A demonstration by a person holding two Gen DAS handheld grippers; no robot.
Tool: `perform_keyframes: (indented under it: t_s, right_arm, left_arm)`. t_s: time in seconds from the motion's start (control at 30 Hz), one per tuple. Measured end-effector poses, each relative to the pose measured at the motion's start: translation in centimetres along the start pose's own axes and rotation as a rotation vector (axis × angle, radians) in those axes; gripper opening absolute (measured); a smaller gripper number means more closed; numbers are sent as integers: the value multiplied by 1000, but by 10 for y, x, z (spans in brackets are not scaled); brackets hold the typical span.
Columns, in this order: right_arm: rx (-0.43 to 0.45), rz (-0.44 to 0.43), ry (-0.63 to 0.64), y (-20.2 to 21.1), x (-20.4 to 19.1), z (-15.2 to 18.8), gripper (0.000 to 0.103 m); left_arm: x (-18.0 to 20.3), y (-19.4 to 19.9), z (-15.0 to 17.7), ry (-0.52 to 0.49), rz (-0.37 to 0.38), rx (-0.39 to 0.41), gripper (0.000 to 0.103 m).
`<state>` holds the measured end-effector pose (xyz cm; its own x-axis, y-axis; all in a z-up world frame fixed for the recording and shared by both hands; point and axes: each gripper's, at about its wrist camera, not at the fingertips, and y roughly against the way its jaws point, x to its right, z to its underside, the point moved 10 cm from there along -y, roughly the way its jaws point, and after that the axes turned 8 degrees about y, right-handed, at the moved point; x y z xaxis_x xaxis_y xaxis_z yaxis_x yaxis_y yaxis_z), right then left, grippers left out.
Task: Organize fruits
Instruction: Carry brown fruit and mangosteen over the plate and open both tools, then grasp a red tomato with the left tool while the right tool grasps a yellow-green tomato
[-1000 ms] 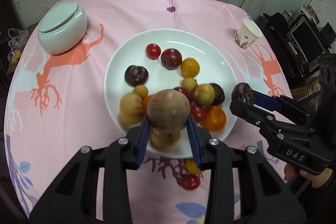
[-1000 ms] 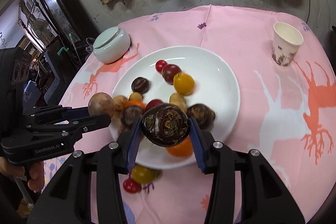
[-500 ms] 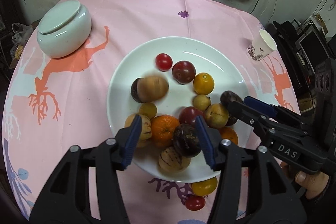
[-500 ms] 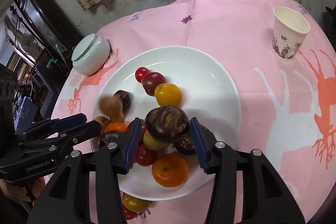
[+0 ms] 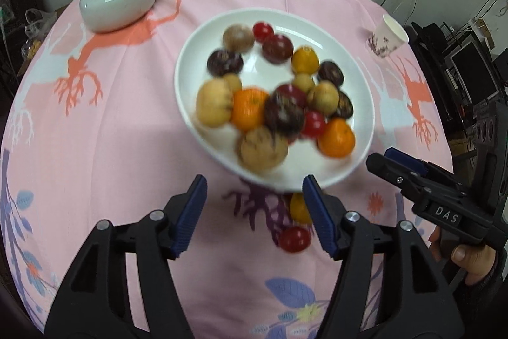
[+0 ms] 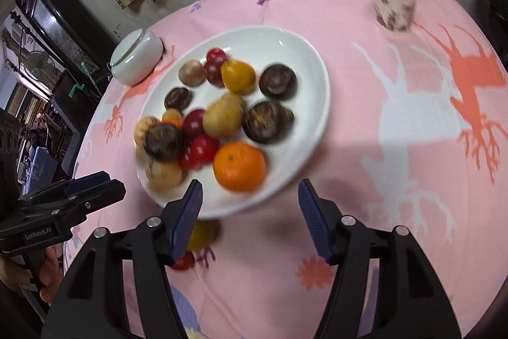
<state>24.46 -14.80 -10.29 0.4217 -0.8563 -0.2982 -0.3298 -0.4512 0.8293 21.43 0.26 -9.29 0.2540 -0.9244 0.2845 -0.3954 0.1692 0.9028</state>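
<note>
Now, left claw (image 5: 254, 212): empty, jaws opening, near yellow tomato (image 5: 298, 207) off the plate (image 5: 190, 53)
Right claw (image 6: 247, 215): empty, opening
Red tomato (image 5: 294, 239): on worktop
Tip: straddle each stray squarely, squeeze gently

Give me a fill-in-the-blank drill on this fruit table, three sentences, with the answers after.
1. Most of the fruit lies on a white ____ with a raised rim.
2. The tablecloth under it is mostly ____.
3. A red tomato and a yellow fruit lie off it, on the ____.

Missing words: plate; pink; tablecloth
</note>
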Motion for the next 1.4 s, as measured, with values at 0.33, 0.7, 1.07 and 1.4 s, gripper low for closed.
perform_keyframes:
  t_s: [0.33,0.7,1.07,1.4]
  right_arm:
    - [-48,-15,-65,17,4,58,65]
    - [-51,-18,-70,26,6,70,65]
    - [-84,-63,-1,5,-19,61,65]
    - [-120,-73,152,-34,-69,44,65]
  left_arm:
    - [14,-10,55,-44,4,-60,63]
    - [40,-43,76,-78,25,-128,42]
    - [32,-45,77,-134,-3,-109,30]
    - [-5,-26,82,-56,9,-106,30]
